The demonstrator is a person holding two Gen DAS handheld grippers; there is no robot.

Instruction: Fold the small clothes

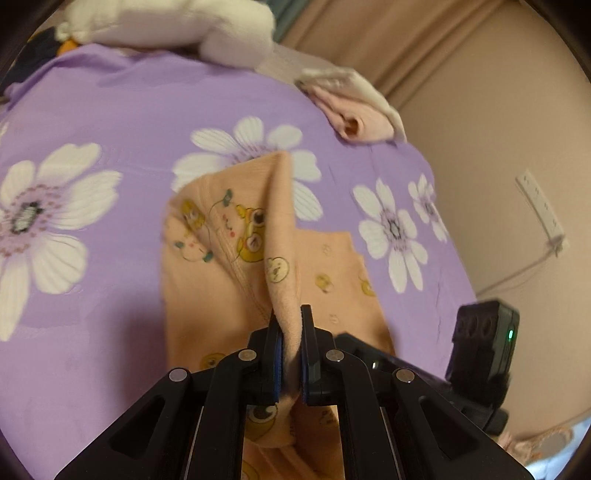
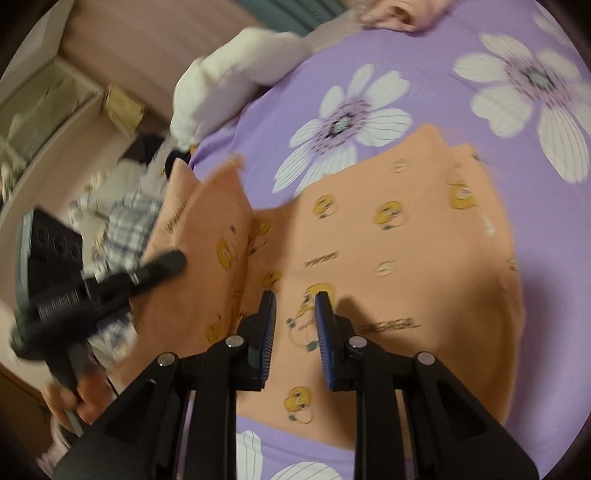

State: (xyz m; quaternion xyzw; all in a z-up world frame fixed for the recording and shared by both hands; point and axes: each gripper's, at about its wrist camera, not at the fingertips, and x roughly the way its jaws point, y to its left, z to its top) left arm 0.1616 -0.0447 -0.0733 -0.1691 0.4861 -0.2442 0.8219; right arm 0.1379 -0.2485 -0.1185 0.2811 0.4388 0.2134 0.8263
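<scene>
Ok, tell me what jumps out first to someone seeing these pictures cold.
The peach cartoon-print garment spread mid-frame on the purple flowered sheet. The left gripper pinches a raised fold of it at bottom centre, while the right gripper hovers open over the cloth. White bundled fabric sits at the far edge.

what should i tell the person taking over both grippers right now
Left gripper: shut on a raised fold of the peach cartoon-print cotton garment, lifting that edge off the bed.
Right gripper: open, jaws apart above the flat part of the garment, holding nothing.
Garment lies on the purple sheet with white flowers; a folded pink and white pile sits at the sheet's far edge.
Done: one edge picked up. Left: carry that edge across, lay it down, finish the fold.
</scene>
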